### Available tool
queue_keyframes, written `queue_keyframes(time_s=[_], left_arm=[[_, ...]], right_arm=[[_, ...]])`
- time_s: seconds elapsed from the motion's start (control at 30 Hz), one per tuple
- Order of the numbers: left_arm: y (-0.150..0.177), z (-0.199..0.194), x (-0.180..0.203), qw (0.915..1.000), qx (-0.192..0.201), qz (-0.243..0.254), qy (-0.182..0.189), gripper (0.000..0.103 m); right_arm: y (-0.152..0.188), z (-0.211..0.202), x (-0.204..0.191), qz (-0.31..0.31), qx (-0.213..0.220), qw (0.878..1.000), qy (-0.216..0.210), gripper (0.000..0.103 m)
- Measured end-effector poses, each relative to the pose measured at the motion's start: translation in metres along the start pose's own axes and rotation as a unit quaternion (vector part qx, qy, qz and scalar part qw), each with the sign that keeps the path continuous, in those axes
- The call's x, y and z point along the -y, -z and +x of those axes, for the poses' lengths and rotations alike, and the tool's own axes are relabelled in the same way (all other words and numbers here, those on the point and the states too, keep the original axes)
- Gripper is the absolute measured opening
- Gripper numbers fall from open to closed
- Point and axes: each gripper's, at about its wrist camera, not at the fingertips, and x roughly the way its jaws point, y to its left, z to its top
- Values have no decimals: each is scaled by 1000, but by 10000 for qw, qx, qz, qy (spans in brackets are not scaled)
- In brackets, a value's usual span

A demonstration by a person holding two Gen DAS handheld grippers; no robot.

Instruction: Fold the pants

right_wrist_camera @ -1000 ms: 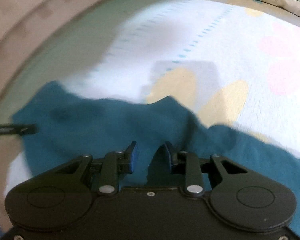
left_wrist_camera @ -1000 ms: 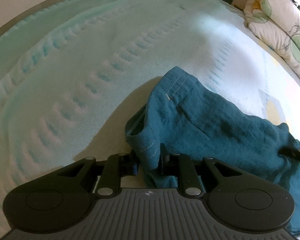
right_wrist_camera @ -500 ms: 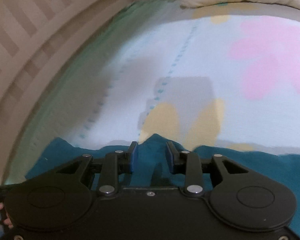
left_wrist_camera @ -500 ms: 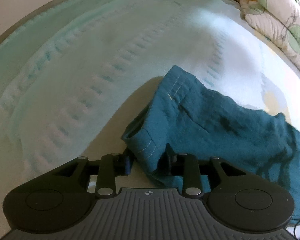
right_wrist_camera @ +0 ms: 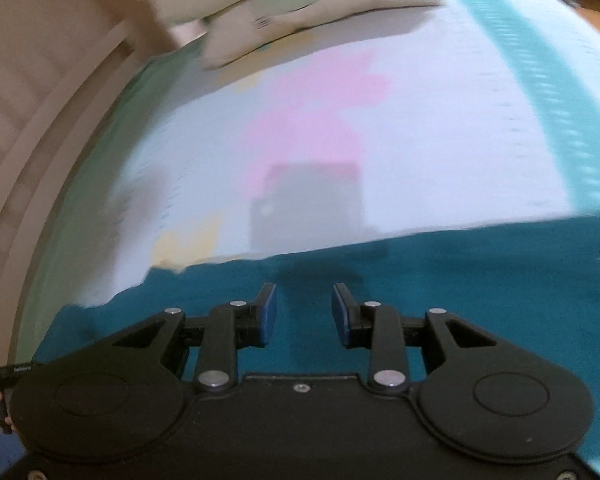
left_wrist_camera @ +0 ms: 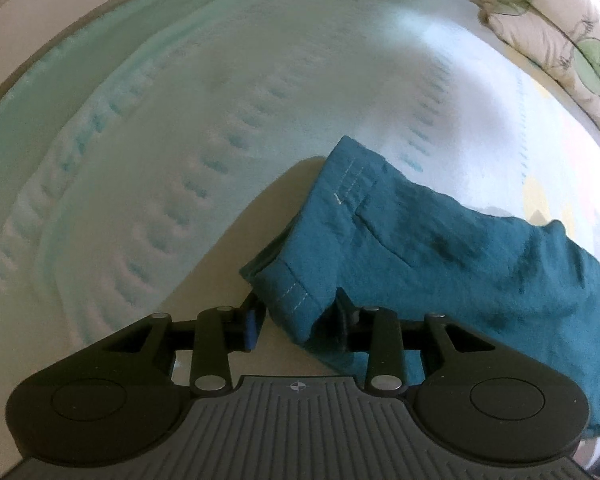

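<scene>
Pants (left_wrist_camera: 440, 248) of teal cloth are lying on the bed sheet (left_wrist_camera: 180, 140), spreading out ahead and to the right of the left gripper (left_wrist_camera: 296, 320). A stitched hem corner is sitting between its fingers, draped against the right-hand finger (left_wrist_camera: 346, 320) while the left-hand finger (left_wrist_camera: 252, 326) is standing clear of the cloth; the jaws are opening about halfway and are not pinching the fabric. A pillow (left_wrist_camera: 552, 36) is lying far off to the upper right.

In the right wrist view, the pants (right_wrist_camera: 460, 272) are stretching as a wide teal band directly beneath and in front of the right gripper (right_wrist_camera: 304, 316). Its jaws are standing partly apart with nothing clamped between the blue pads (right_wrist_camera: 269, 318), only flat cloth showing below the gap. Beyond the cloth, the sheet (right_wrist_camera: 420, 120) with pink and yellow patches is running up to stacked pillows (right_wrist_camera: 300, 12). The picture is blurring.
</scene>
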Motion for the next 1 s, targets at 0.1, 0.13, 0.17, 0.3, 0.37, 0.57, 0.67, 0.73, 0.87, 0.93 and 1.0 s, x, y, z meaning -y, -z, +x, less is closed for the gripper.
queue_keyframes(time_s=[0.1, 0.13, 0.17, 0.3, 0.37, 0.57, 0.67, 0.73, 0.87, 0.93, 1.0], left_arm=[[3, 3, -5, 9998, 2, -212, 13, 35], [4, 3, -7, 9996, 9, -289, 23, 35], [5, 4, -10, 9993, 7, -367, 39, 35], [7, 8, -19, 9976, -60, -682, 101, 35], [5, 10, -20, 9974, -118, -705, 80, 35], [-1, 9, -18, 9985, -256, -488, 74, 35], [-2, 12, -19, 9986, -315, -418, 118, 36], [-2, 12, -21, 9989, -335, -275, 195, 37], [2, 11, -34, 9991, -231, -154, 325, 61], [5, 10, -42, 9990, -150, -200, 379, 68], [6, 8, -49, 9983, -134, -305, 477, 69]], right_arm=[[3, -26, 28, 226, 186, 9994, 168, 43], [4, -34, 38, 309, 231, 9990, 215, 43], [5, -41, 48, 403, 267, 9985, 261, 43], [13, -51, 71, 625, 157, 9972, 374, 43], [17, -54, 74, 553, 101, 9972, 493, 43], [25, -46, 80, 699, -290, 9961, 461, 43], [29, -39, 66, 401, -412, 9974, 445, 43], [31, -31, 55, 262, -507, 9978, 337, 43], [34, -16, 33, 61, -711, 9973, 145, 43], [37, -10, 24, -46, -808, 9967, 82, 43], [41, -2, 12, -157, -944, 9954, 13, 43]])
